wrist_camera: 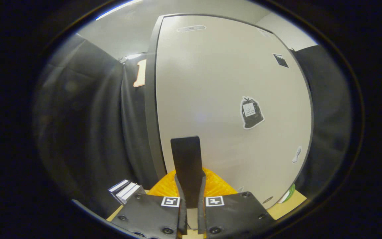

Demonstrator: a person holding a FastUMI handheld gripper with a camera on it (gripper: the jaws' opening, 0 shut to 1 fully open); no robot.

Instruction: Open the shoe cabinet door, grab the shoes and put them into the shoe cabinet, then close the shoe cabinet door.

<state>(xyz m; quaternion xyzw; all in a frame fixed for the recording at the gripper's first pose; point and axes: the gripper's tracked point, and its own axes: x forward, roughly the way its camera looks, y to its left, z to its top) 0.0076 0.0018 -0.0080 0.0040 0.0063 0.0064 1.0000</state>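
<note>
My gripper [191, 199] is shut on a dark flat strip [186, 159] that stands upright between the fingers. The strip seems to belong to an orange-yellow ribbed shoe [216, 186] that sits just behind the fingertips; most of the shoe is hidden by the gripper. Beyond it rises the shoe cabinet's big white door panel [211, 83], with a dark edge [150, 109] along its left side. I cannot tell whether this door is open or closed.
Black booth cloth hangs left [91, 126] and right [327, 109] of the cabinet. A small stack of white-and-dark flat items [126, 191] lies left of the fingers. A green-and-white thing [288, 195] rests on the tan surface [292, 205] at the lower right. Stickers [251, 113] dot the door.
</note>
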